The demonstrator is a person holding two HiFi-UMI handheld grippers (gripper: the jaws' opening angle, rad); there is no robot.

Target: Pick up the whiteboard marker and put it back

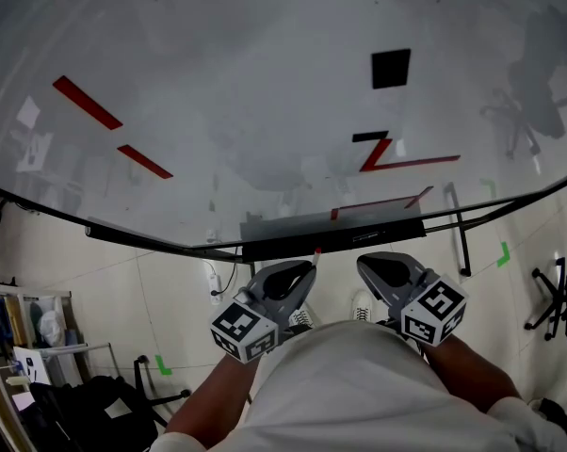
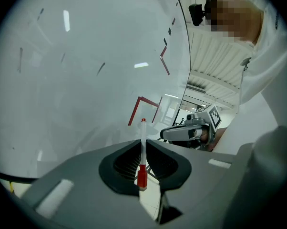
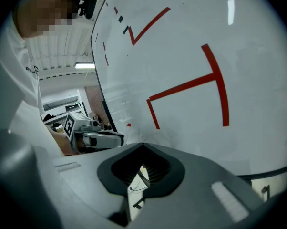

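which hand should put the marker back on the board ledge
Left. The left tongs hold the marker close to the ledge; the right tongs are shut and empty.

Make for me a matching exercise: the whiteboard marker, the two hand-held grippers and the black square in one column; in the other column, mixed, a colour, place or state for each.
Column one:
1. whiteboard marker
2. left hand-held gripper
3. right hand-held gripper
4. black square

Column two:
a. on the whiteboard, towards the upper right in the head view
b. jaws together, nothing between them
c. white body, red ends
d. jaws shut on a thin upright thing

Pairs: 1-c, 2-d, 3-b, 4-a
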